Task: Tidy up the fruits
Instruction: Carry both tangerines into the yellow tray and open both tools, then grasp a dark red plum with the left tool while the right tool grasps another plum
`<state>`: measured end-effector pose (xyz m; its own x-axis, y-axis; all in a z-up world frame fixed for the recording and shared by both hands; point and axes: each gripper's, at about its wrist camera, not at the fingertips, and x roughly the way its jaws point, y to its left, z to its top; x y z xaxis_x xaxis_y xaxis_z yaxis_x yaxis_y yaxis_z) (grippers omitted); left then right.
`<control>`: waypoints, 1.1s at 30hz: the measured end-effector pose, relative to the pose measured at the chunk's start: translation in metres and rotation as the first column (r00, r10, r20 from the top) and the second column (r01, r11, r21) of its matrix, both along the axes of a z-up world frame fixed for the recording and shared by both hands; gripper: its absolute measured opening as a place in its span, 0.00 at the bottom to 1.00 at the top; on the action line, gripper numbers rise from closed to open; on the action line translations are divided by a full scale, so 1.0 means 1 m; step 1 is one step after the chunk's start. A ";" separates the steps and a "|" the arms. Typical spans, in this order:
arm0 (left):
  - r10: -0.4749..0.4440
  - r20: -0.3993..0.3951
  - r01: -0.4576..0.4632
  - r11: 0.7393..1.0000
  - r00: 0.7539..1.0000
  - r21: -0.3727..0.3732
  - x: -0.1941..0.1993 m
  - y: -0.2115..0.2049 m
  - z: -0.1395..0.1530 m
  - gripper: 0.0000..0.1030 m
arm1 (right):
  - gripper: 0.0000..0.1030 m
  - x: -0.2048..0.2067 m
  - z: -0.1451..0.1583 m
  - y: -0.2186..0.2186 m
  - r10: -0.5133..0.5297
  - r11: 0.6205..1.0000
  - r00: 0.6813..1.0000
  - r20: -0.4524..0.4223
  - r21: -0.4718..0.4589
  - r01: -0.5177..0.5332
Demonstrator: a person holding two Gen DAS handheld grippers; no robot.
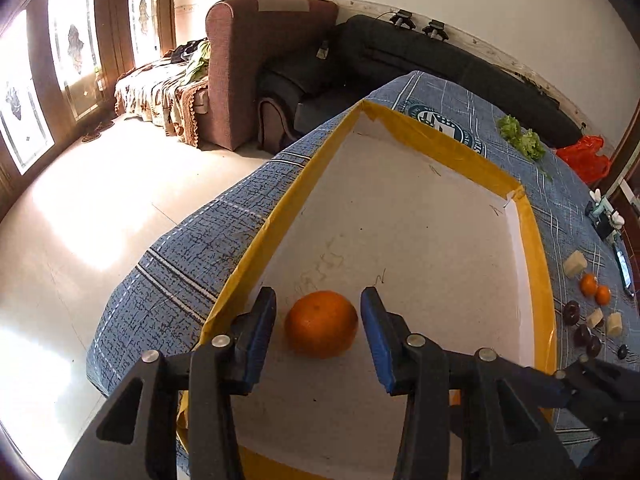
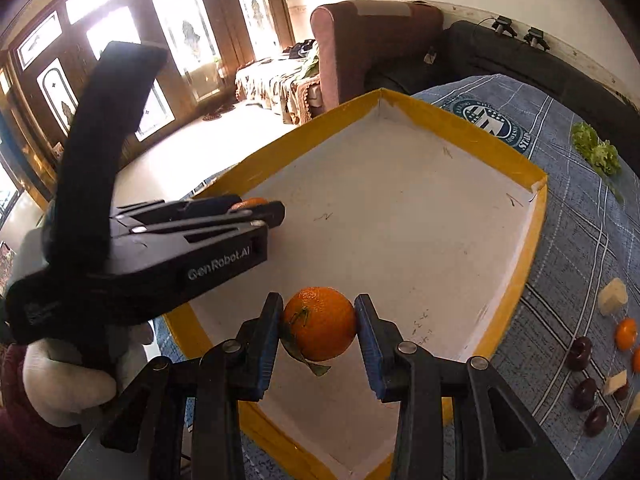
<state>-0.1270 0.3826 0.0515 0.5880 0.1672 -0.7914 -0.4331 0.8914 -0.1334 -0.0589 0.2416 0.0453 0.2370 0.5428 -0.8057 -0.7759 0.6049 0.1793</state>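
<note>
A white tray with a yellow rim (image 1: 432,136) (image 2: 460,124) lies on the blue cloth. In the left wrist view my left gripper (image 1: 319,322) is open, its blue pads on either side of an orange (image 1: 321,323) that rests on the tray floor without touching them. In the right wrist view my right gripper (image 2: 319,328) is shut on a second orange with leaves (image 2: 320,322), held above the tray's near part. The left gripper (image 2: 260,210) also shows there from the side, low over the tray's left side, with its orange (image 2: 250,202) mostly hidden.
On the cloth right of the tray lie small oranges (image 1: 595,289) (image 2: 626,334), dark plums (image 1: 572,312) (image 2: 580,354), pale cubes (image 1: 575,264) (image 2: 612,297) and lettuce (image 1: 520,138) (image 2: 596,150). A phone (image 1: 624,268) lies at the far right. Sofas stand beyond the table.
</note>
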 end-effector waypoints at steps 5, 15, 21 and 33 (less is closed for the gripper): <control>0.038 0.064 -0.036 0.999 0.997 -0.034 -0.018 0.004 0.019 0.54 | 0.41 0.000 -0.010 0.006 0.004 1.000 1.000 0.003 -0.030 -0.004; 0.090 0.198 -0.076 0.994 0.976 -0.075 -0.062 -0.017 0.063 0.69 | 0.61 -0.005 0.021 -0.027 -0.059 0.996 0.998 0.035 0.071 0.056; 0.032 0.239 -0.010 0.996 0.970 -0.090 -0.079 -0.053 0.080 0.71 | 0.61 -0.011 0.035 -0.095 -0.200 0.970 0.980 0.011 0.145 0.196; -0.121 0.263 0.135 0.990 0.957 -0.037 -0.075 -0.126 0.094 0.80 | 0.62 0.013 0.031 -0.303 -0.608 0.769 0.791 -0.063 0.202 0.607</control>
<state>-0.2020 0.2565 0.1459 0.7880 0.0382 -0.6144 -0.2601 0.9253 -0.2760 -0.0457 -0.0612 0.0765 0.5770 0.4328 -0.6926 -0.2602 0.9013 0.3463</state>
